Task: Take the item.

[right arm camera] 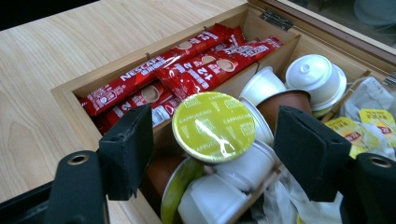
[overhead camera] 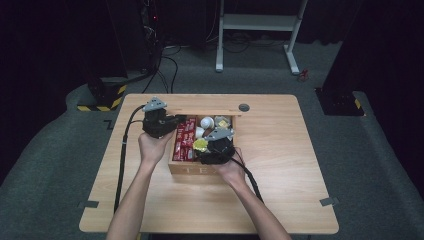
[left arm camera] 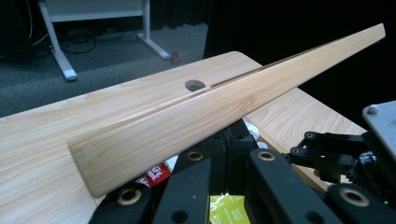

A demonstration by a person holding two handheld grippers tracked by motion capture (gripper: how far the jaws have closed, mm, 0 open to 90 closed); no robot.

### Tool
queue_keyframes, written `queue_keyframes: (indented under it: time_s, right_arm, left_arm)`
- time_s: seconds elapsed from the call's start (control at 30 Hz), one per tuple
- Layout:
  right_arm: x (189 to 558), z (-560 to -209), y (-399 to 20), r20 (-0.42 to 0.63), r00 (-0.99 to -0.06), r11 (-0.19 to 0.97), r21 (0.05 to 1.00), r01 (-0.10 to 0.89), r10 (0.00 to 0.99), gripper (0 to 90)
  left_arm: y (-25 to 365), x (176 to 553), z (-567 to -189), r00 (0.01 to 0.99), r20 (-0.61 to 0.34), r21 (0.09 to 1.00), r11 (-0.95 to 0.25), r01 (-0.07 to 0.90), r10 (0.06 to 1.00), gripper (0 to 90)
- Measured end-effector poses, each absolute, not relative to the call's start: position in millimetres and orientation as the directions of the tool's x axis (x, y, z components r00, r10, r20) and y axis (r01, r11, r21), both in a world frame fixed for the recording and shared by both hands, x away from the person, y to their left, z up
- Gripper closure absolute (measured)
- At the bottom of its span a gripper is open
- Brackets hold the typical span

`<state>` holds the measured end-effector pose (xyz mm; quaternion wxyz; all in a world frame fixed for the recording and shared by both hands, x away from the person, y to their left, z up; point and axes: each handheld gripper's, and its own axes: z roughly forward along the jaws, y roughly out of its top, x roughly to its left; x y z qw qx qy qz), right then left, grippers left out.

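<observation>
The left gripper [overhead camera: 167, 121] pinched the raised lid [left arm camera: 224, 107] of the wooden box [overhead camera: 192, 171] near the table's [overhead camera: 280, 165] far edge. The right gripper's [right arm camera: 212, 154] fingers stood spread around a green-topped coffee capsule [right arm camera: 213, 126], not pressing it.

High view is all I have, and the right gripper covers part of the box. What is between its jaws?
Observer: A capsule with yellow-green "Cappuccino" foil. The right gripper is open, with one jaw on each side and neither touching it.
Operator: What are the red things beside it?
Observer: Nescafe sachets, lying lengthwise in their own compartment.
Operator: Does the left gripper hold something?
Observer: Yes, the left gripper is shut on the edge of the wooden lid.
</observation>
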<state>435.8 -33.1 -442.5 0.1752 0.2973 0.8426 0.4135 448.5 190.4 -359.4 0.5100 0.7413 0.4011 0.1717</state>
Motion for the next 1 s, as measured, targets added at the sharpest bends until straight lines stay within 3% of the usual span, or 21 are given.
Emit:
queue_keyframes:
  time_s: [0.53, 1.0]
  right_arm:
    - [450, -456, -20, -0.038, -0.752, 0.514, 0.753, 0.412, 0.659, 25.7]
    - [451, -458, -13, -0.054, -0.737, 0.529, 0.731, 0.431, 0.674, 36.7]
  left_arm:
    - [190, 450, -358, 0.621, -0.163, 0.891, -0.156, 0.426, 0.767, 88.4]
    - [190, 450, -358, 0.624, -0.166, 0.891, -0.155, 0.426, 0.764, 88.4]
